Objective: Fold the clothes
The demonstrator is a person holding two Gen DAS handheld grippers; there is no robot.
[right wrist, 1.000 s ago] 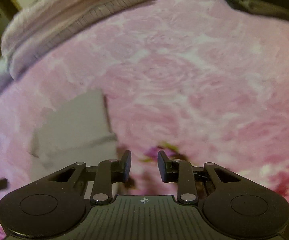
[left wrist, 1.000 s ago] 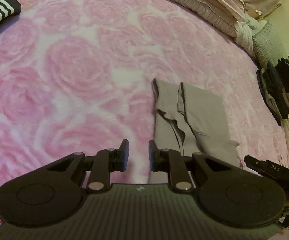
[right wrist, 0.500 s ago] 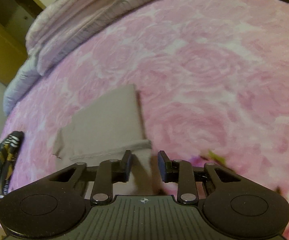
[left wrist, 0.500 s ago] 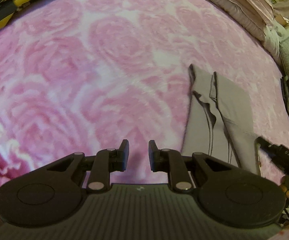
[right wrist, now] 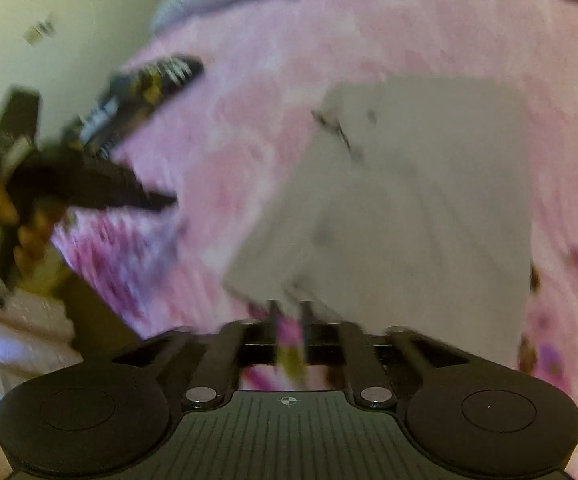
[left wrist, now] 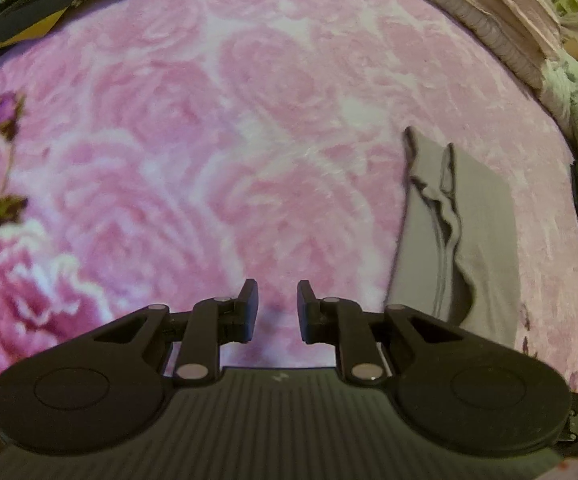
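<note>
Clothing in black and yellow stripes lay at the far left of the pink rose blanket. Left gripper hovered, narrowly parted, gripping nothing. Folded grey garment lay rightward; right gripper, blurred and empty, was opening at its near corner.

Under everything you have a pink blanket printed with big roses, filling most of both views. Along the upper right of the left wrist view you see the ribbed edge of a greyish-pink quilt bunched at the blanket's far side. In the right wrist view, badly blurred, a pale wall fills the upper left corner, with a small plate fixed on it.
</note>
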